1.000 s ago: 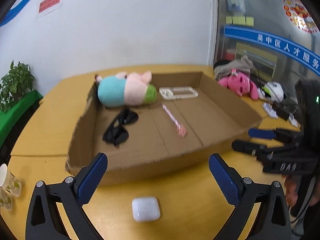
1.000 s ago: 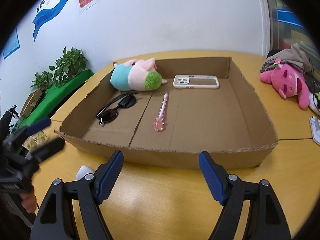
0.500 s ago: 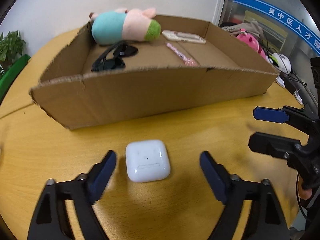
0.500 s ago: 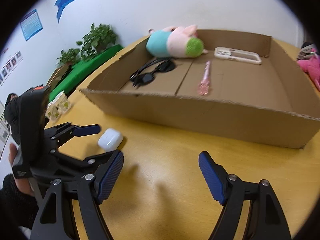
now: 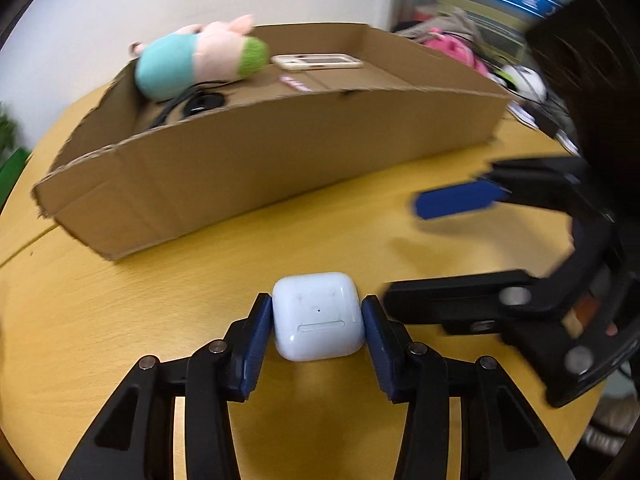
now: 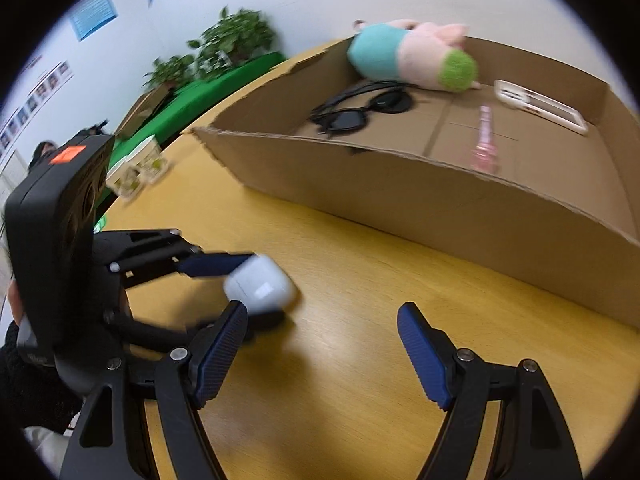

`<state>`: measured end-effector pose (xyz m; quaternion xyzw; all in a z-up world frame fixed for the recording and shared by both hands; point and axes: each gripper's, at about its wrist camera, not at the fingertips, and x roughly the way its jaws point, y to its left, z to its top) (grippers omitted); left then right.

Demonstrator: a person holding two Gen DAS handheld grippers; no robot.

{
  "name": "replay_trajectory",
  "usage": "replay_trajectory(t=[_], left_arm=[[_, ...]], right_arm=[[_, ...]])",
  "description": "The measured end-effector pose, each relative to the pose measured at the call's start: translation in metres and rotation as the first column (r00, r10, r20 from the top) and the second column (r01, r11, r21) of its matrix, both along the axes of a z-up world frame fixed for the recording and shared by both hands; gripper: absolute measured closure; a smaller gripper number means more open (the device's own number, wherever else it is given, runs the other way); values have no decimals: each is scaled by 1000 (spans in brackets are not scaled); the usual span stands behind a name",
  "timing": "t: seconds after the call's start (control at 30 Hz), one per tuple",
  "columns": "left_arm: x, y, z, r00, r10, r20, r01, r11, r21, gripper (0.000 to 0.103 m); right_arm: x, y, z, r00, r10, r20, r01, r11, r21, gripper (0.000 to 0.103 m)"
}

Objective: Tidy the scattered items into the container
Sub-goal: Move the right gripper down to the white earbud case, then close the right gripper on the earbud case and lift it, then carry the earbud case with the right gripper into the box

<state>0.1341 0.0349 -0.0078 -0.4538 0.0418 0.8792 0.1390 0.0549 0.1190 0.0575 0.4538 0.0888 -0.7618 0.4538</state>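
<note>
Now, left gripper: jaws just closing, pads against the white earbud case
Right gripper: wide open, empty
Risk: the smooth case can slip out before reaching the cardboard box

Evenly bright indoor light, soft shadows on the table. Strong fisheye bending, black corners. Motion blur throughout, heaviest far right.

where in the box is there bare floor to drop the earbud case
The right half of the cardboard box floor is bare, between the pink pen and the right wall, in front of the phone case. The left end is crowded: plush pig in the back corner, sunglasses before it. The left gripper has just closed around the earbud case.
</note>
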Motion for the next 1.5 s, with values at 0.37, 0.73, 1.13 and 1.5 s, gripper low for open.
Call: replay_trajectory(t=[0.37,0.73,1.13,1.5], left_arm=[[15,10,0,995,-99,-27,99,995,-3,55],[22,16,11,992,-111,-57,112,994,14,56],[2,33,81,969,-141,-203,134,990,-47,56],[-44,60,146,925,-220,-310,194,974,-114,56]], right_arm=[[13,-34,-12,979,198,53,-201,977,76,47],[20,-26,-5,975,211,73,-215,974,64,62],[5,-8,66,979,191,-74,-189,981,35,62],[-36,14,141,964,150,-218,-147,989,28,62]])
